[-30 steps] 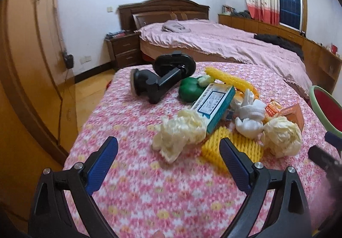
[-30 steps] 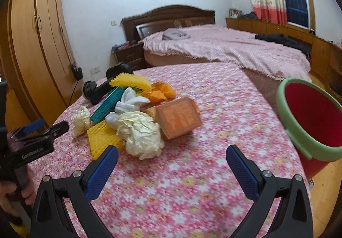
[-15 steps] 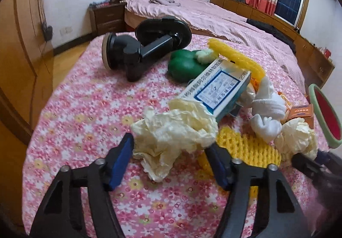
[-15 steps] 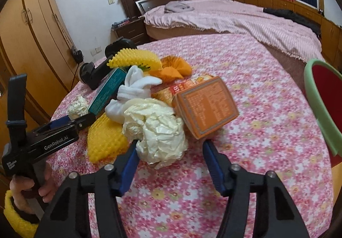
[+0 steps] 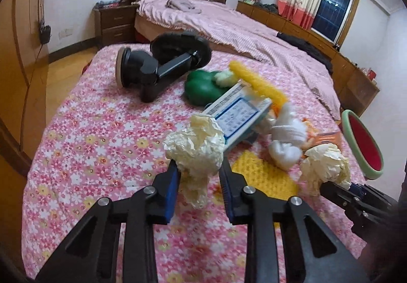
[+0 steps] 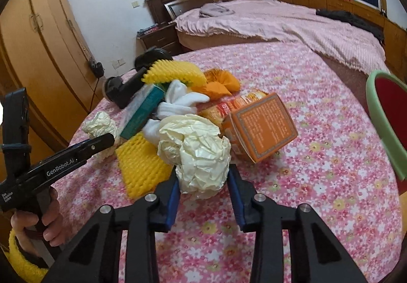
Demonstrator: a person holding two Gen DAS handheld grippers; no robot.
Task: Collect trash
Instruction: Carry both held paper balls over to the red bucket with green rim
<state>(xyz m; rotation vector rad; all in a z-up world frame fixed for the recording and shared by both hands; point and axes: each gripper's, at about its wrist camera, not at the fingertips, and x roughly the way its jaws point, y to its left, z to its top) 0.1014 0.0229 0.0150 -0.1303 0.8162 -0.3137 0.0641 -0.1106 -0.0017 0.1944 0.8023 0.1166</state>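
Observation:
On the pink floral tablecloth (image 5: 101,145) lies a heap of trash. My left gripper (image 5: 199,178) has its blue pads against the lower part of a crumpled cream paper ball (image 5: 195,145), and its jaws are still closing. A second crumpled cream paper ball (image 6: 198,153) sits between the pads of my right gripper (image 6: 203,183), squeezed from both sides as those jaws close. The red bucket with a green rim (image 6: 386,117) stands at the table's right edge. In the right wrist view the left gripper's finger (image 6: 84,148) reaches in from the left.
The heap holds an orange box (image 6: 264,128), a blue-and-white box (image 5: 236,115), yellow foam nets (image 6: 140,163), white socks (image 6: 183,102) and a green object (image 5: 203,87). A black phone holder (image 5: 157,69) lies behind. A bed (image 5: 229,26) and a wardrobe (image 6: 38,41) stand beyond.
Both grippers moved forward onto their paper balls and their jaws went from wide open to narrow around them.

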